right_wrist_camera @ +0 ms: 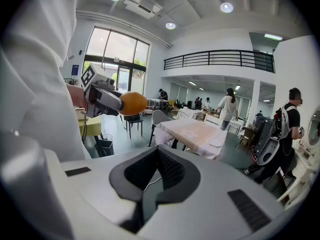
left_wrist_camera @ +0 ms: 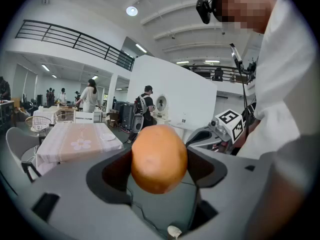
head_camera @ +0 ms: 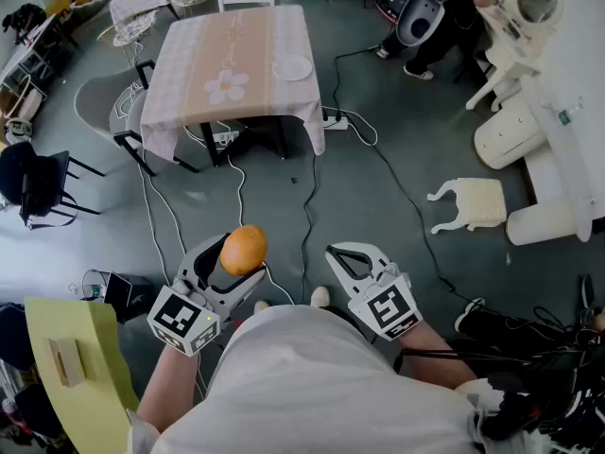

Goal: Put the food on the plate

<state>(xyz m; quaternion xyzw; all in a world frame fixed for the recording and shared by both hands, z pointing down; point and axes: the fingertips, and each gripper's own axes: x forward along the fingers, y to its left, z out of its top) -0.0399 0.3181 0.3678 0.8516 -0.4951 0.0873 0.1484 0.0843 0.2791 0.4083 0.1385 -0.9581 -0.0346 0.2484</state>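
Observation:
An orange (head_camera: 244, 250) sits clamped between the jaws of my left gripper (head_camera: 227, 265), held in front of my body over the floor. The same orange (left_wrist_camera: 159, 158) fills the middle of the left gripper view, both jaws pressing its sides, and shows small in the right gripper view as the orange (right_wrist_camera: 132, 103). My right gripper (head_camera: 354, 262) hovers beside it, jaws together and empty; the right gripper (right_wrist_camera: 156, 165) points toward the table. A white plate (head_camera: 292, 67) lies on the far table (head_camera: 236, 41) with a pink checked cloth. The plate (left_wrist_camera: 107, 137) and the plate (right_wrist_camera: 218, 144) also show on that table.
Cables (head_camera: 307, 206) run across the grey floor between me and the table. Chairs (head_camera: 113, 112) stand at the table's left, a black chair (head_camera: 38, 183) farther left. A white chair lies tipped over (head_camera: 470, 203) at right. A yellow-green board (head_camera: 71, 362) sits at my lower left. People (right_wrist_camera: 227, 106) stand in the background.

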